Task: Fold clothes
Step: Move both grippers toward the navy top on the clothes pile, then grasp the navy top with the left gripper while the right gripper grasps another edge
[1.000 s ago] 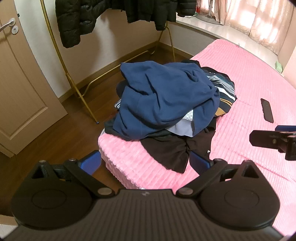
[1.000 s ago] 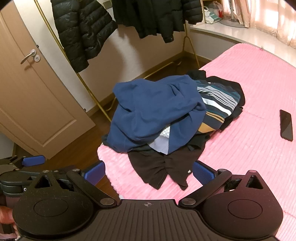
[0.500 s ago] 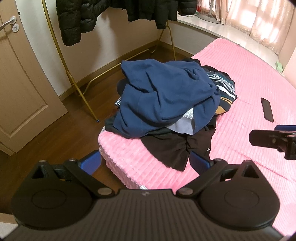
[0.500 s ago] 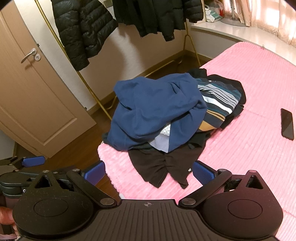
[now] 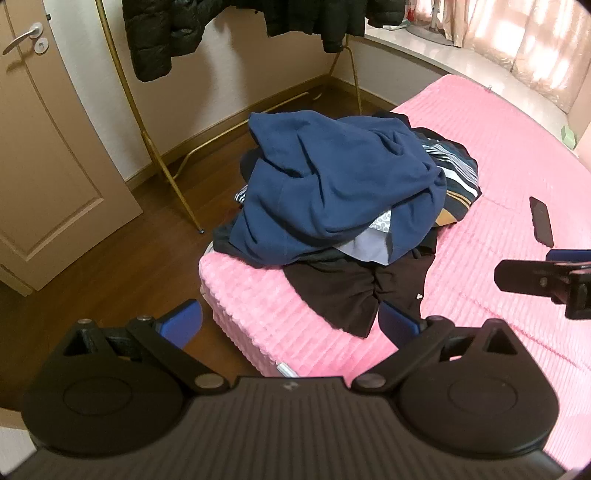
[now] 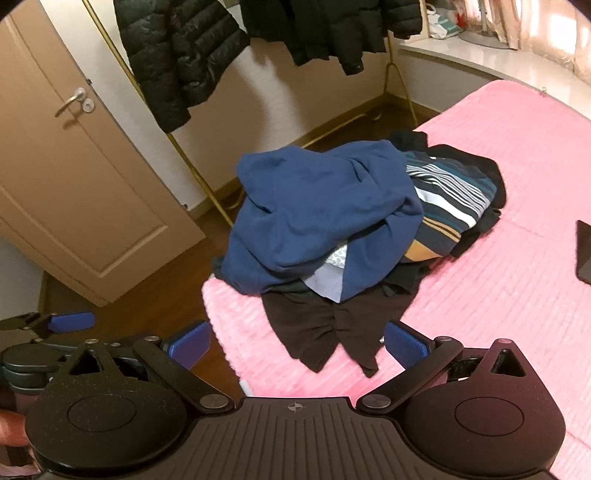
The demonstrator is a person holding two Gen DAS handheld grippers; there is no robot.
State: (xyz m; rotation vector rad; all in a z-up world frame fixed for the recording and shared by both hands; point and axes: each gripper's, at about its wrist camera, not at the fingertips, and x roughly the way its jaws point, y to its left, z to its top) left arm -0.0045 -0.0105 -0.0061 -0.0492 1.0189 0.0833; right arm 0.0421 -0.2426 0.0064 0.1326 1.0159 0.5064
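A heap of clothes lies at the corner of a pink bed (image 5: 498, 155) (image 6: 517, 155). On top is a navy blue sweatshirt (image 5: 332, 192) (image 6: 314, 214). A striped garment (image 5: 454, 173) (image 6: 447, 195) lies to its right, and a black garment (image 5: 351, 291) (image 6: 314, 328) spreads out in front. My left gripper (image 5: 291, 321) is open and empty, held short of the black garment. My right gripper (image 6: 297, 341) is open and empty too, just before that garment's hem. Its fingers (image 5: 532, 275) show at the right edge of the left wrist view.
A dark phone (image 5: 541, 221) (image 6: 583, 251) lies on the bed right of the heap. Behind stands a gold clothes rack (image 5: 162, 162) (image 6: 192, 166) hung with black puffer jackets (image 5: 162, 33) (image 6: 177, 48). A beige door (image 5: 40, 147) (image 6: 74, 177) and wooden floor (image 5: 122, 266) are to the left.
Both grippers have drifted slightly, so the heap sits a little lower and nearer in each view. The clothes have not moved and both grippers stay open.
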